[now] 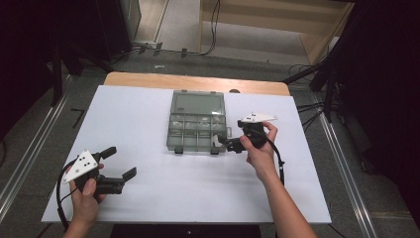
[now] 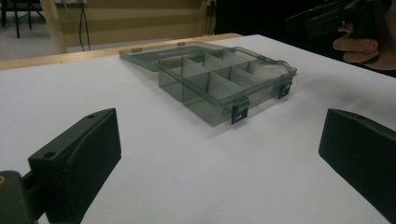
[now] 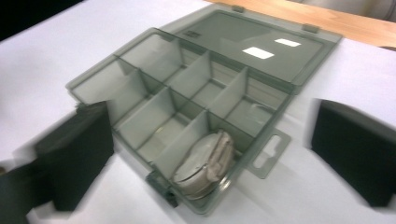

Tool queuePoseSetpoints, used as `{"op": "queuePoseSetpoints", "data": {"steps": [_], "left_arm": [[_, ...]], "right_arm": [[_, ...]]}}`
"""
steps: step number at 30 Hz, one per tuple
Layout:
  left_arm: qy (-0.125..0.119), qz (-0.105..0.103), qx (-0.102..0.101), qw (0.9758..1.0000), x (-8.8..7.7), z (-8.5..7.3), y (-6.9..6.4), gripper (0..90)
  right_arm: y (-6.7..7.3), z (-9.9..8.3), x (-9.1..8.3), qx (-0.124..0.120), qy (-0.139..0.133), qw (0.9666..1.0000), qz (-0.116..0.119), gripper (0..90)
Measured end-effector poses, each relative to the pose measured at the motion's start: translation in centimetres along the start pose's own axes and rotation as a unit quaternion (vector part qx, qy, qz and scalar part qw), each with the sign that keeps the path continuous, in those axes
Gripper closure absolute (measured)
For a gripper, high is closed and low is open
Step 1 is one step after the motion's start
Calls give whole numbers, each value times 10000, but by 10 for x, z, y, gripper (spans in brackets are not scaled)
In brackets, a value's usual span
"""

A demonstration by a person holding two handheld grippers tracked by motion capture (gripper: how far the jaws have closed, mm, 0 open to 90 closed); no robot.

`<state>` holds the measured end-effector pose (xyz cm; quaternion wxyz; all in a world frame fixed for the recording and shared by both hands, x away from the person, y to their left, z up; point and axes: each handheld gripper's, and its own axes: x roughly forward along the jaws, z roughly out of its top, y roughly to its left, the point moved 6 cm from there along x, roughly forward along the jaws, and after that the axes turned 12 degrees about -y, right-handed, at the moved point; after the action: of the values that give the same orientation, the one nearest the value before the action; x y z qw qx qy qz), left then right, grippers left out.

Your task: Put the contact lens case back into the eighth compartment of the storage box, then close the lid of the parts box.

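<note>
A translucent grey compartment box (image 1: pixel 197 130) lies on the white table cover (image 1: pixel 148 198), its lid folded flat on the far side. In the right gripper view the box (image 3: pixel 187 88) holds a flat beige roll (image 3: pixel 205 165) in its near corner compartment; the other compartments look empty. My right gripper (image 1: pixel 229 143) sits at the box's right front corner, jaws open, above and before the roll (image 3: pixel 212 144). My left gripper (image 1: pixel 121 161) hovers at the front left, open and empty, pointing toward the box (image 2: pixel 219 84) from a distance (image 2: pixel 219 154). The right gripper (image 2: pixel 336 14) also appears far off.
The wooden table edge (image 1: pixel 198 82) runs behind the white cover. Beyond it are floor cables (image 1: pixel 213 29) and a wooden frame (image 1: pixel 317 29). Dark stands flank both sides. Bare white surface lies between the left gripper and the box.
</note>
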<state>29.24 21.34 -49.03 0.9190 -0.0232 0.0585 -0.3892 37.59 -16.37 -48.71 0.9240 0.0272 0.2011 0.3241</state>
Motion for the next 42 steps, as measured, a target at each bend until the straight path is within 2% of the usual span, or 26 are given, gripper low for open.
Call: {"op": "queuePoseSetpoints", "data": {"steps": [8, 19, 29, 36, 42], "left_arm": [[20, -62, 36, 10000, 12, 8, -4, 0], [58, -188, 48, 9998, 31, 19, -8, 0], [-7, -279, 26, 9996, 53, 32, -9, 0], [-75, -338, -71, 9994, 70, 42, -4, 0], [-94, -282, -101, 9995, 86, 48, 7, 0]], "right_arm": [[-6, -1, -7, 32, -179, 9998, -113, 0], [-18, -4, -19, 153, -343, 9992, -137, 0], [-26, -5, -27, 203, -437, 9987, -193, 0], [-31, -2, -27, 290, -511, 9980, -237, 0], [-31, 4, -22, 272, -525, 9980, -231, 0]]}}
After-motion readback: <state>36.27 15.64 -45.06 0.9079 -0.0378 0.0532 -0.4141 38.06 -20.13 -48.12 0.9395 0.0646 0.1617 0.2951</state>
